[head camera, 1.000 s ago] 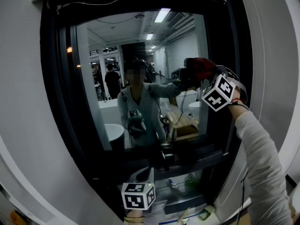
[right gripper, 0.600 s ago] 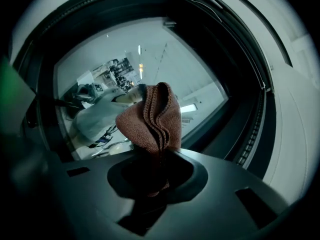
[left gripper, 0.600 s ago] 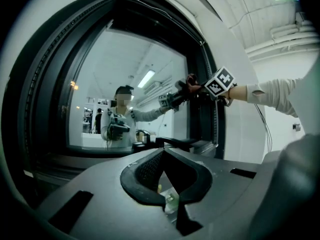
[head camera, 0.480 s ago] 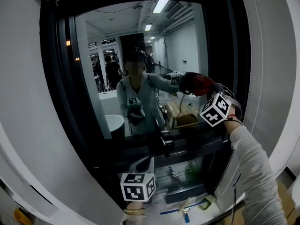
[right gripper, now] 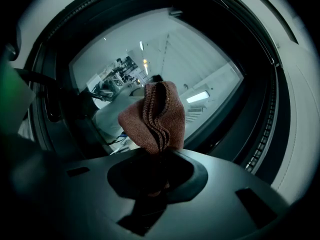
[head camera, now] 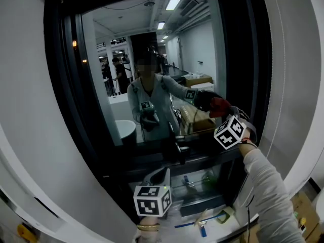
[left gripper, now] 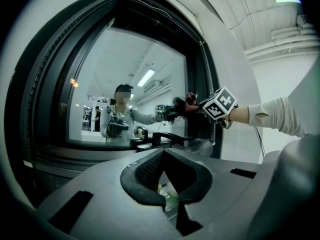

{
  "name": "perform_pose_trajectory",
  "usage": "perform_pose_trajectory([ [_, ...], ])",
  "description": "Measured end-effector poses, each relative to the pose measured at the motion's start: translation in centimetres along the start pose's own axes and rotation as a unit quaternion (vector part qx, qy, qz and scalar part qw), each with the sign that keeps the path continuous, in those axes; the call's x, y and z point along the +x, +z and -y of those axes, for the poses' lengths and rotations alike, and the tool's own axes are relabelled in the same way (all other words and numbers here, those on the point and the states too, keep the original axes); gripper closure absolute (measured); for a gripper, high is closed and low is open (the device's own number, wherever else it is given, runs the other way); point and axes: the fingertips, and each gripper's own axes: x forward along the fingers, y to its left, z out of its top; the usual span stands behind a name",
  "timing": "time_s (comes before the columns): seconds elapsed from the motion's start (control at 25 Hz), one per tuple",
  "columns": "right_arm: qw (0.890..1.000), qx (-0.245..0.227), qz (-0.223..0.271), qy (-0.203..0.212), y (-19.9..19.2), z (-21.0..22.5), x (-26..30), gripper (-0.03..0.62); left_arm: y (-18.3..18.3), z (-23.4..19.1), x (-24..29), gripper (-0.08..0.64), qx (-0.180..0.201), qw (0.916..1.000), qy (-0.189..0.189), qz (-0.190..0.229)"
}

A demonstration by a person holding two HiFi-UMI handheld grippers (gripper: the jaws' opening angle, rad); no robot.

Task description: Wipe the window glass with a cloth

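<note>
The window glass (head camera: 202, 49) sits in a dark frame (head camera: 63, 90) set in a pale curved wall. It mirrors a lit room and the person standing before it.

At the lower left of the head view, the left hand-held gripper (head camera: 161, 175) is held low, below the pane and well apart from it. Its marker cube faces the camera. Its own view shows the jaws drawn together to a narrow slit with nothing between them.

In the middle, a dark window handle (left gripper: 167, 135) juts out from the lower frame rail.

To the right, the cloth (head camera: 221, 106), reddish brown and folded into a thick wad, is at the lower right part of the pane. The reflected arm meets it there, so it lies against the glass. The right hand-held gripper (head camera: 223, 114) is clamped on the cloth. In its own view, the jaws pinch the lower end and the stitched folds stand up above them. A pale sleeve (head camera: 266, 186) runs from this gripper down to the bottom right corner.
</note>
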Motion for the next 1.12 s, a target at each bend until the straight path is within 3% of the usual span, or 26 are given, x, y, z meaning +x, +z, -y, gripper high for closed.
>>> perform_pose_trajectory([
  [0.2, 1.000, 0.010, -0.009, 0.012, -0.7, -1.5, 0.2, 0.535, -0.1, -0.3, -0.4, 0.555, -0.001, 1.0000, 0.003, 0.001],
  [0.36, 0.995, 0.101, 0.010, 0.022, -0.5, -1.7, -0.7, 0.535, -0.1, -0.8, -0.9, 0.555, -0.003, 1.0000, 0.008, 0.003],
  [0.48, 0.978, 0.199, 0.043, 0.040, 0.5, -2.8, -2.4, 0.535, -0.2, -1.3, -1.4, 0.555, -0.007, 0.9999, 0.012, 0.006],
  [0.56, 0.967, 0.240, 0.063, 0.055, 1.2, -4.2, -3.6, 0.535, -0.4, -1.5, -1.7, 0.555, -0.009, 0.9998, 0.015, 0.007],
  [0.72, 0.950, 0.283, 0.100, 0.086, 2.8, -7.3, -6.7, 0.535, -0.9, -1.6, -2.4, 0.555, -0.013, 0.9997, 0.017, 0.009],
  [1.0, 0.909, 0.355, 0.161, 0.147, 5.4, -12.5, -14.2, 0.535, -1.8, -1.6, -4.2, 0.555, -0.019, 0.9996, 0.019, 0.012],
  [1.12, 0.898, 0.369, 0.174, 0.165, 5.8, -14.6, -17.3, 0.535, -2.1, -1.1, -5.2, 0.555, -0.019, 0.9996, 0.015, 0.015],
])
